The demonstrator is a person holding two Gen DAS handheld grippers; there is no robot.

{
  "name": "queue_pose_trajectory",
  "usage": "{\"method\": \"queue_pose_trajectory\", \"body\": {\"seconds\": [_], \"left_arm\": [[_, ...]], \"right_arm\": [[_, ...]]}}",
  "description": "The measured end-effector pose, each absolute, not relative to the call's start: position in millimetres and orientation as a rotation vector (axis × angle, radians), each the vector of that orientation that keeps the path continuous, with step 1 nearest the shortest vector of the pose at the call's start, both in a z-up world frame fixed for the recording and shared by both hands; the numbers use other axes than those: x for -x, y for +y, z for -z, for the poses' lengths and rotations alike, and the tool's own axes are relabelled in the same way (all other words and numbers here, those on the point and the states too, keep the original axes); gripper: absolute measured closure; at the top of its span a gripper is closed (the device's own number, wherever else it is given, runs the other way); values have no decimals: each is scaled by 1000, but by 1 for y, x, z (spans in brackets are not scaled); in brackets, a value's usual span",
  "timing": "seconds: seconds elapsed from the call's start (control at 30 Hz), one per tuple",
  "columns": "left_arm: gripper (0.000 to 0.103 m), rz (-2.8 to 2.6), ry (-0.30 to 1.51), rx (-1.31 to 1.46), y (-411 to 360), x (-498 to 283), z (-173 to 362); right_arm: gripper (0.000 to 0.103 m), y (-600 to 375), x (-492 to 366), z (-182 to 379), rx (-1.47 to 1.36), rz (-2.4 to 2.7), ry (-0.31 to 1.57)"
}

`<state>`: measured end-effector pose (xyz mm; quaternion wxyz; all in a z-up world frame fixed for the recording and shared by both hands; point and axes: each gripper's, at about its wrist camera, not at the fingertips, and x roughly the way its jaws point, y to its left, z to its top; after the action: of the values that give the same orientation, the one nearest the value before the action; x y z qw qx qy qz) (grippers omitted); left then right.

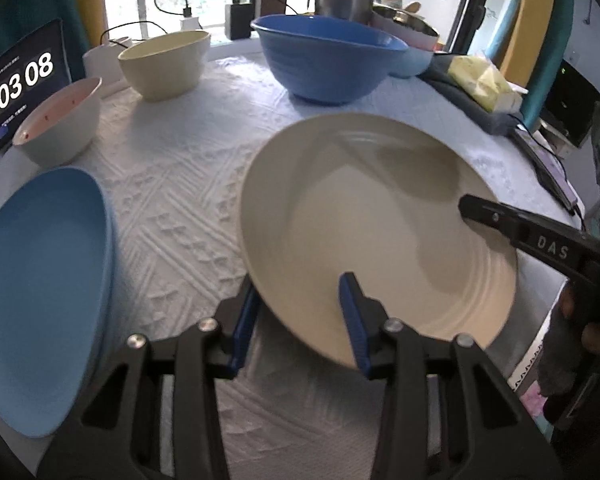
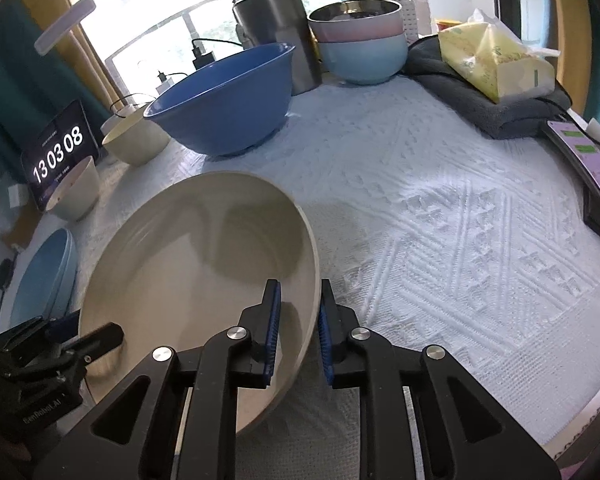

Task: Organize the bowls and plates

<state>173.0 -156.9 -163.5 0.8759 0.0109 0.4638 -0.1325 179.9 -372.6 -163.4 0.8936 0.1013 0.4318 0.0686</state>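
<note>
Both grippers are on the cream plate [image 1: 372, 224] now, which sits tilted above the white cloth [image 1: 172, 208], in front of the big blue bowl [image 1: 328, 60]. The left gripper [image 1: 300, 316] straddles the near rim, jaws part open, not visibly pinching. The right gripper [image 2: 298, 332] brackets the opposite rim, a gap showing at its outer pad. The plate looks stiff, glossy and breakable, so hold at the rim. The underside is hidden; the light blue plate [image 1: 40, 288] left of it is cut off.
</note>
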Motion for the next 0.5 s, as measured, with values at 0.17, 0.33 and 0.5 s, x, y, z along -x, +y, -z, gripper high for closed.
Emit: {"method": "queue_pose_trajectory", "body": {"seconds": [0.17,0.33,0.5], "left_arm": [[67,285,947,-19,-154,-168,159],[67,289,914,-37,-153,-159,150],[67,288,901,-27,-146,-154,144]], "right_arm": [[84,-371,-176,162,-191,-135,891],[84,-369,-171,155,-184,-123,873],[84,-365,-164,146,-174,-122,854]]}}
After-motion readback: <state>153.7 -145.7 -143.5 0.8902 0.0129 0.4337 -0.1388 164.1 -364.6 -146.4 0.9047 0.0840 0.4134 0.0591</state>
